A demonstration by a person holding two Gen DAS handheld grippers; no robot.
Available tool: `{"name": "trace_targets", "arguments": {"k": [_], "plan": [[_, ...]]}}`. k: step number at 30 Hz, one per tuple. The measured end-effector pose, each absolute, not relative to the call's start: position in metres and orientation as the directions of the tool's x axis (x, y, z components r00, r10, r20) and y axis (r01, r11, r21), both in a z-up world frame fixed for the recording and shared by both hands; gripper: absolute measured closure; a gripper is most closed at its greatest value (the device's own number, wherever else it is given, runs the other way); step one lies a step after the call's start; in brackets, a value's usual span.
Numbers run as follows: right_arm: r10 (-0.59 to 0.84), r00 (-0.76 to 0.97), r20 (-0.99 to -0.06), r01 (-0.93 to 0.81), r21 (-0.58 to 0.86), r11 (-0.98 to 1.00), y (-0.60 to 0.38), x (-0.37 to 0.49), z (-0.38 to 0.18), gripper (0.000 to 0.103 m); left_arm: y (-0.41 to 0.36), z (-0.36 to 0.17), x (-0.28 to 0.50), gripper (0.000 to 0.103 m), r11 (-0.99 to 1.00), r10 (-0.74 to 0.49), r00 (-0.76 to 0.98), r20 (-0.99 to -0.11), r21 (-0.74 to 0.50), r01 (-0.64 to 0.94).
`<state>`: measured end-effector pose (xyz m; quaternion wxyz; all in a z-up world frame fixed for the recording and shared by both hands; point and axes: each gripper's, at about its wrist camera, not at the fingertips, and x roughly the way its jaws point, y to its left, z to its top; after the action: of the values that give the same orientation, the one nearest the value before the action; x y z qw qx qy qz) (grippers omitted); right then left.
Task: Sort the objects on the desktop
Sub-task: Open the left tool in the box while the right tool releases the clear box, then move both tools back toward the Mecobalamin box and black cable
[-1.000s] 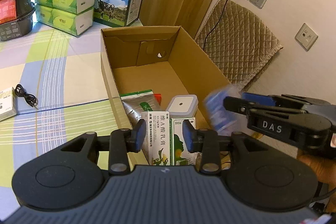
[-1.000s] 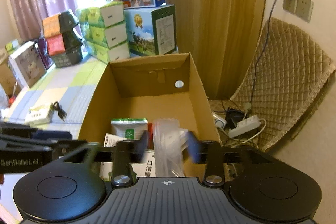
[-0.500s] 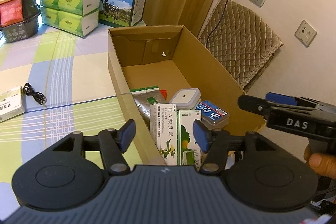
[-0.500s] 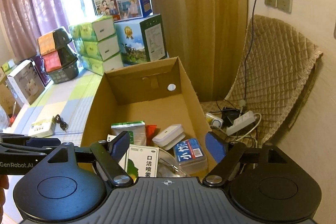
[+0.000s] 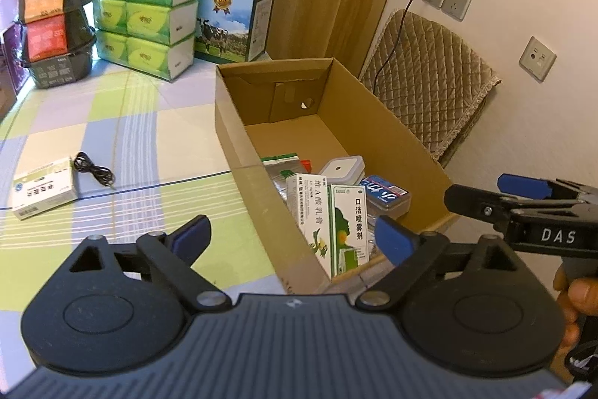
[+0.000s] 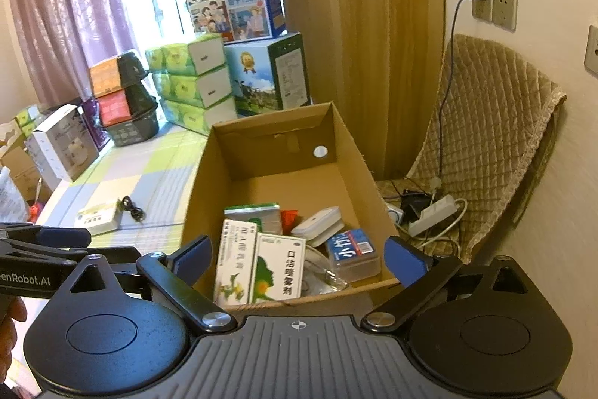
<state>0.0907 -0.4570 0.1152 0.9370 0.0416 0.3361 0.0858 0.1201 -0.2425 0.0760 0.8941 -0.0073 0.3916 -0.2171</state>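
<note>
An open cardboard box (image 5: 239,144) (image 6: 194,197) stands on the checked tablecloth. Its near end holds two upright medicine boxes (image 5: 330,215) (image 6: 261,268), a green pouch (image 6: 254,214), a white square case (image 5: 342,169) (image 6: 317,221) and a blue-labelled clear case (image 5: 385,193) (image 6: 351,249). On the cloth to the left lie a white medicine box (image 5: 43,187) (image 6: 99,217) and a coiled black cable (image 5: 93,171) (image 6: 132,208). My left gripper (image 5: 291,238) hangs open over the box's near left wall, holding nothing. My right gripper (image 6: 299,260) is open above the box's near end, also holding nothing.
Green tissue packs (image 5: 145,21), milk cartons (image 5: 235,21) and stacked bowls (image 5: 56,28) line the table's far edge. A quilted chair (image 5: 429,88) and a power strip (image 6: 433,212) with cables sit right of the box, by the wall.
The right gripper let go of the blue-labelled clear case, which now lies in the box, and opened wide. Both grippers drew back and up from the box. The left gripper opened wider.
</note>
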Motion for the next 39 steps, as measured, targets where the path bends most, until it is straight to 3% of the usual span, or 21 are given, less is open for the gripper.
{"name": "trace_targets", "arguments": {"k": [5, 39], "plan": [[0.206, 0.762, -0.614, -0.155, 0.136, 0.979, -0.446, 0.079, 0.123, 0.002, -0.232, 0.082, 0.105, 0.002, 0.907, -0.385, 0.612, -0.691, -0.16, 0.39], [0.289, 0.708, -0.644, -0.298, 0.099, 0.949, -0.38, 0.054, 0.122, 0.002, -0.135, 0.071, 0.064, 0.002, 0.939, -0.253, 0.652, -0.715, -0.019, 0.343]]}}
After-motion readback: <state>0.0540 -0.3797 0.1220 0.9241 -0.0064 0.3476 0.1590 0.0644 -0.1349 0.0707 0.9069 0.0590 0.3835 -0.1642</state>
